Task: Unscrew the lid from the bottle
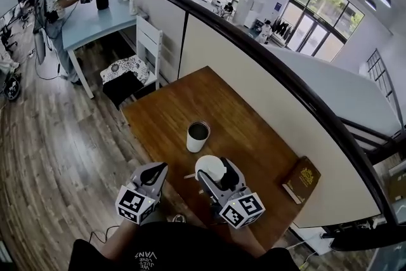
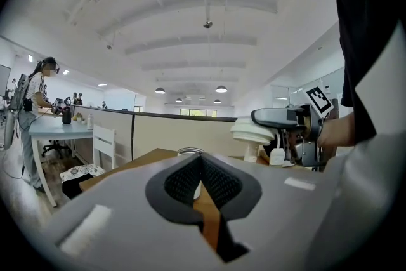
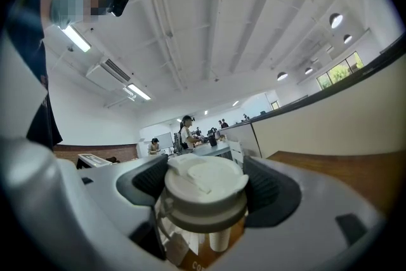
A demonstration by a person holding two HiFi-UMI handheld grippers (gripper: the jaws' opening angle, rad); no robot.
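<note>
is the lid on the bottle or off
Off. The bottle stands upright with an open mouth; the white lid is clamped in the right gripper, apart from it.

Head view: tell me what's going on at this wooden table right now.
A person is working with a gripper in each hand. The right gripper is clamped on the white lid, which is already off and held apart from the bottle. The bottle stands upright and open-mouthed on the table. The left gripper is shut and empty, touching nothing. A brown book lies near the table's edge, untouched.
</note>
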